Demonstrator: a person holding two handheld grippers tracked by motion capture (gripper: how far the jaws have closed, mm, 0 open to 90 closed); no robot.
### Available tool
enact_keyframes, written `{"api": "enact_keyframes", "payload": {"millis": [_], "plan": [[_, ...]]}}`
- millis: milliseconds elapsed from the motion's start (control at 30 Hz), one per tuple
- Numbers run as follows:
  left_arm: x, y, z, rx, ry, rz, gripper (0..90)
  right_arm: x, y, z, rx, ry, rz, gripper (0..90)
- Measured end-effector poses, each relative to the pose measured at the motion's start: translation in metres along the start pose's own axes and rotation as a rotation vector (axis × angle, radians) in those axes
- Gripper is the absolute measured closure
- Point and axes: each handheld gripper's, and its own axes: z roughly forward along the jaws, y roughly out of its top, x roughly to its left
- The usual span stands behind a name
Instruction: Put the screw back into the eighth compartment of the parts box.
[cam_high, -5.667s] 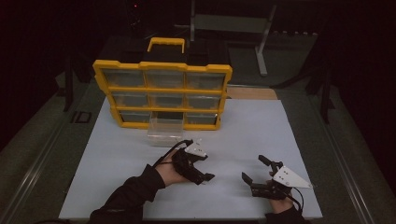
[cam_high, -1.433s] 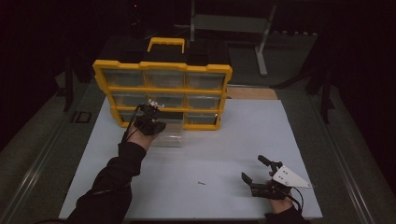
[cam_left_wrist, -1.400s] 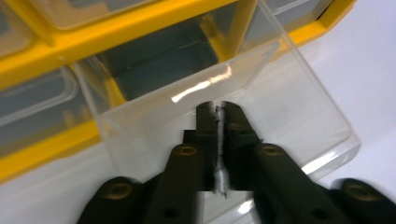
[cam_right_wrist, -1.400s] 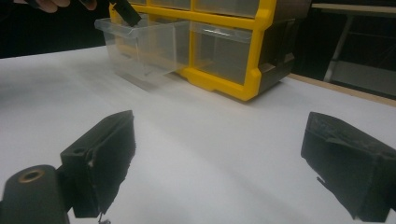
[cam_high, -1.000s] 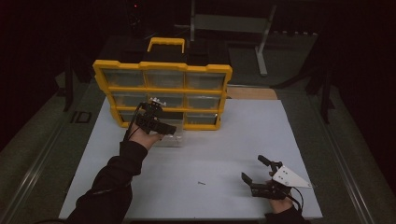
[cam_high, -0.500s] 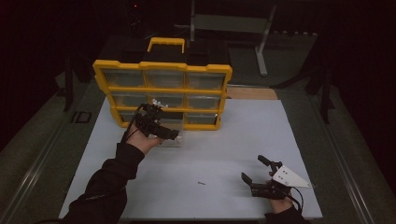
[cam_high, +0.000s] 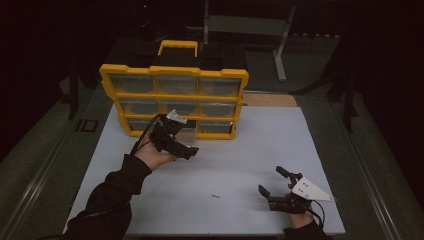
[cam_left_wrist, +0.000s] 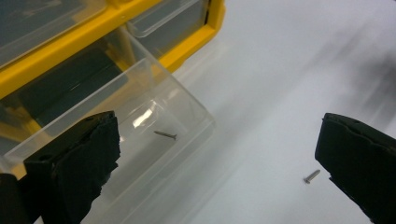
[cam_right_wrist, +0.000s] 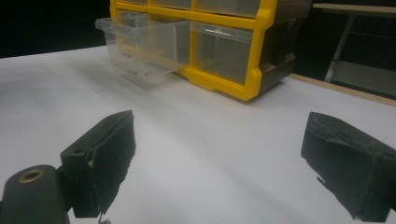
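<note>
- The left gripper (cam_high: 186, 149) hovers above the white sheet (cam_high: 240, 150), just in front of the yellow drawer cabinet (cam_high: 174, 102). Its jaws are spread wide with nothing between them and touch nothing; they have just been opening.
- In the left gripper view, the clear drawer (cam_left_wrist: 116, 154) is pulled out of the cabinet's bottom row and sits below the left jaw. One small screw (cam_left_wrist: 165, 135) lies on the drawer's floor.
- A second screw (cam_left_wrist: 311, 176) lies loose on the sheet, just beside the other jaw in that view, apart from the drawer.
- The right gripper (cam_high: 274, 187) rests low on the sheet near the front right corner, well apart from the cabinet. Its jaws also stand wide apart, holding nothing.
</note>
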Motion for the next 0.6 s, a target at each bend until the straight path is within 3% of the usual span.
{"api": "enact_keyframes", "payload": {"millis": [33, 200, 300, 333, 467, 600], "plan": [[-0.005, -0.001, 0.001, 0.001, -0.019, 0.029, 0.0, 0.0, 0.0, 0.0, 0.0, 0.0, 0.0, 10.2], [-0.014, -0.003, 0.004, 0.0, -0.059, 0.069, 0.0, 0.0, 0.0, 0.0, 0.0, 0.001, -0.002, 10.2], [-0.023, -0.005, 0.006, -0.006, -0.104, 0.124, 0.0, 0.0, 0.0, 0.0, -0.001, 0.002, 0.001, 10.1], [-0.023, -0.005, 0.006, -0.006, -0.104, 0.124, 0.0, 0.0, 0.0, 0.0, -0.001, 0.002, 0.001, 10.1], [-0.037, -0.008, 0.009, -0.019, -0.168, 0.203, 0.0, 0.0, 0.0, 0.0, 0.001, 0.004, 0.001, 10.2], [-0.044, -0.01, 0.011, -0.019, -0.187, 0.231, 0.0, 0.0, 0.0, 0.0, 0.001, 0.004, 0.001, 10.2]]}}
